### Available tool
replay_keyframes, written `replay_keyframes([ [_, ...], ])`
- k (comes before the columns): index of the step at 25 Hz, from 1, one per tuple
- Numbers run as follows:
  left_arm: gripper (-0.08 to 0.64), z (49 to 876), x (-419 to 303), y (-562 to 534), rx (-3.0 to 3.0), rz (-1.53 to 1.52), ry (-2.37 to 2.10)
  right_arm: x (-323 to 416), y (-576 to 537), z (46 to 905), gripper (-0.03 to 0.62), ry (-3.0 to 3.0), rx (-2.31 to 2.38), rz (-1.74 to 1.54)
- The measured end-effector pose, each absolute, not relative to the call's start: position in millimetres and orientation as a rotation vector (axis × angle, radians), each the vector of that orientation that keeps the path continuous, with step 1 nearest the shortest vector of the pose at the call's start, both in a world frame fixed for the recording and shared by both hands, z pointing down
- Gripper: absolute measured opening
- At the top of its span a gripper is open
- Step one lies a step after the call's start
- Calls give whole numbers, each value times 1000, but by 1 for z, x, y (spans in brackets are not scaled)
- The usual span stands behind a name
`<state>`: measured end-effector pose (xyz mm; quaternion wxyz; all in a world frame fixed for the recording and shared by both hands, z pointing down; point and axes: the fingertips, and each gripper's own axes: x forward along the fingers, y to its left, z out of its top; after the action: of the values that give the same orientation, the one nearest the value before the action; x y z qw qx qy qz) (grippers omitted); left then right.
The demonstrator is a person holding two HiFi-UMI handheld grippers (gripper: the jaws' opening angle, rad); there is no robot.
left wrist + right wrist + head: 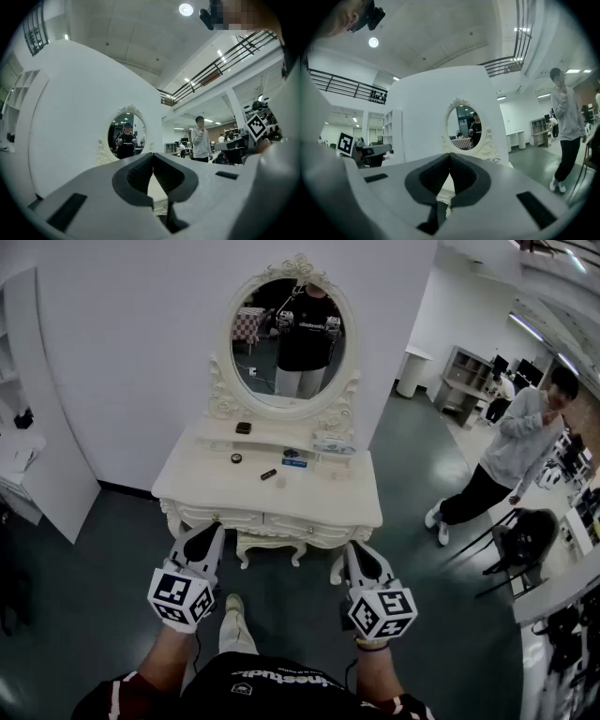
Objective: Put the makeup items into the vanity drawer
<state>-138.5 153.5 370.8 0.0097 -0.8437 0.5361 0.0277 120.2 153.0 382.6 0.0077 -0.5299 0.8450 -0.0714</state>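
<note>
On the left, the left gripper (215,531) hung in the air near the front of the vanity, its two jaws clenched together with nothing between them, as the left gripper view (153,161) showed. Beyond it stood one white vanity (187,486) with one oval mirror (289,343). Its two drawer fronts (217,517) sat side by side and both were closed. The makeup items lay on the counter, none in a drawer. From left to right they were one round pot (236,458), one dark square compact (244,427) on the far raised shelf, one dark stick (268,474), one blue item (292,454) and one pale box (334,444). The right gripper (353,547) hovered near the vanity's right front corner, likewise clamped shut and empty in the right gripper view (450,164). Well to the right, one person (511,451) stood on the floor, beside one dark chair (525,531).
</note>
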Motion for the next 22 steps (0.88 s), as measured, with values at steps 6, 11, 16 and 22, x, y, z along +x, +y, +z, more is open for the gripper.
replay_keyframes([
  [6, 6, 372, -135, 156, -2640, 89, 1667, 123, 159, 383, 3, 2631, -1663, -229],
  [11, 6, 372, -131, 160, -2653, 87, 1644, 126, 167, 384, 3, 2619, -1681, -222],
  [16, 6, 372, -126, 163, -2658, 78, 1627, 135, 175, 382, 3, 2580, -1689, -226],
  [22, 6, 378, -123, 167, -2638, 39, 1645, 137, 184, 379, 3, 2594, -1657, -180],
])
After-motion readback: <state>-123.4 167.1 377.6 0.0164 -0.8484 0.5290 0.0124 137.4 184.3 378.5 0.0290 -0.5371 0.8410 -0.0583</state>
